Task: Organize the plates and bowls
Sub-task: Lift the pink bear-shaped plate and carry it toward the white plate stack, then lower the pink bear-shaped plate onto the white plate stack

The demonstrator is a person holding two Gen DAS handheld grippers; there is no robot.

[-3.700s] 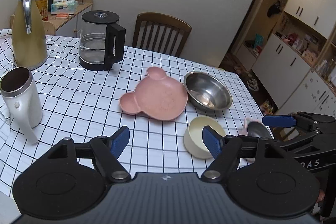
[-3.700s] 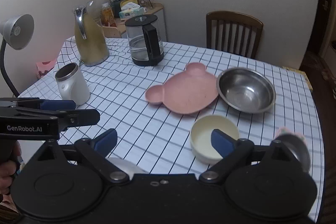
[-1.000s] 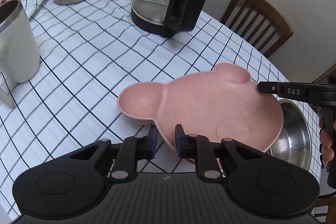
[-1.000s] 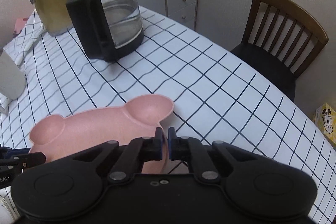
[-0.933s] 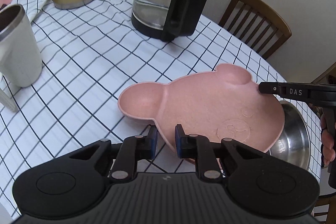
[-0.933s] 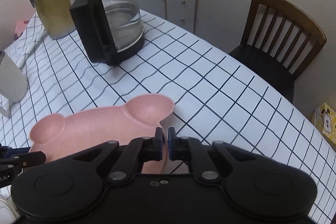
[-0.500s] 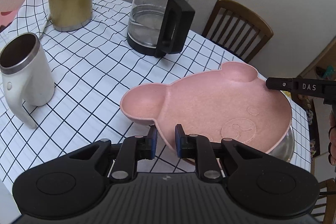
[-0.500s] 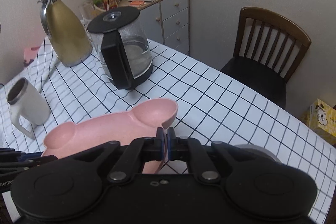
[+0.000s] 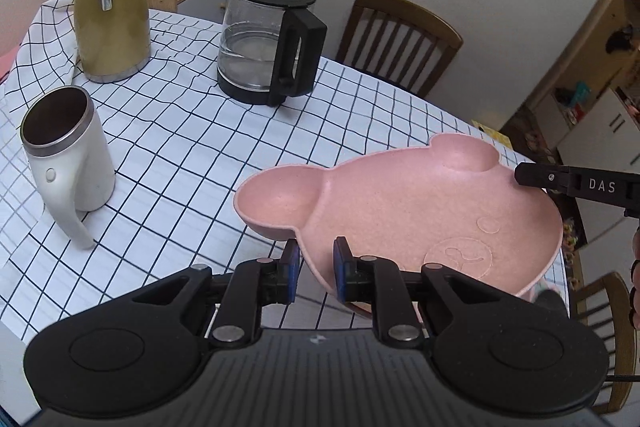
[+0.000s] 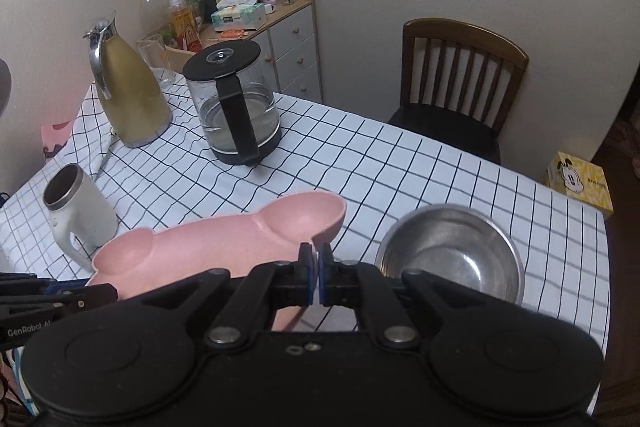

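A pink bear-shaped plate [image 9: 404, 211] hangs tilted above the checked table, held from two sides. My left gripper [image 9: 315, 269] is shut on its near rim, just beside one ear. My right gripper [image 10: 314, 277] is shut on the rim by the other ear, and the plate [image 10: 224, 239] stretches away to its left. In the left wrist view the right gripper's finger [image 9: 576, 181] shows at the plate's far edge. A steel bowl [image 10: 450, 253] rests on the table to the right of the right gripper. The plate hides that bowl in the left wrist view.
A glass kettle [image 9: 268, 43] with a black handle, a gold thermos jug [image 9: 110, 7] and a white steel-lined mug [image 9: 66, 155] stand on the checked tablecloth [image 9: 168, 155]. A wooden chair [image 10: 460, 83] is behind the table. A cluttered cabinet [image 10: 256, 23] stands by the wall.
Both grippers have lifted the pink plate off the table and drawn it back; the kettle, jug and mug look smaller and farther. The steel bowl has come into the right wrist view.
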